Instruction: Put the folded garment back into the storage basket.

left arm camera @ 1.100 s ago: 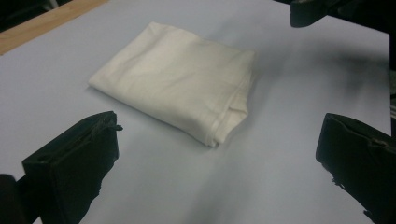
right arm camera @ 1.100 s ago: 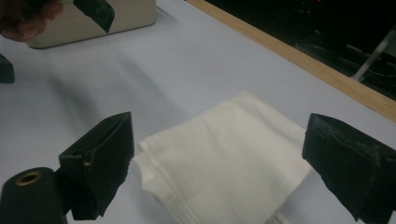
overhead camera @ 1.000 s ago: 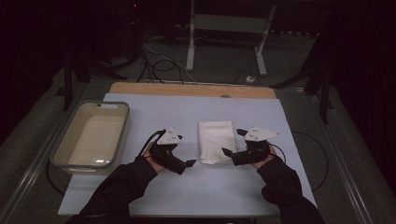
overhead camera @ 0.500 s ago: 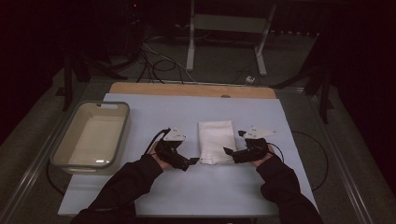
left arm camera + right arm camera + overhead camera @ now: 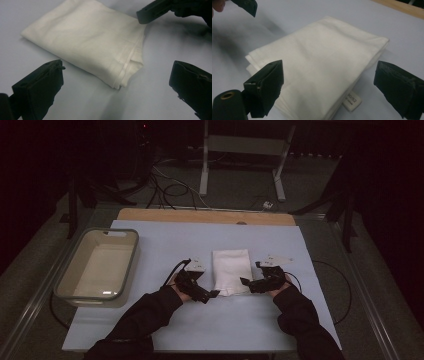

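Now the folded white cloth [image 5: 231,271] lies near the middle of the bench, a small label [image 5: 351,100] at its near edge. Both the left gripper [image 5: 214,294] and the right gripper [image 5: 243,281] have jaws spread wide at its near corners, gripping nothing.

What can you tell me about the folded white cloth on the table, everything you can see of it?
The folded cloth is white, soft-looking fabric, folded into a flat oblong of several layers with stacked hemmed edges at one corner. A small printed label sticks out from its underside in the right gripper view. It lies flat on the pale blue table, between the two open grippers; neither grips it.
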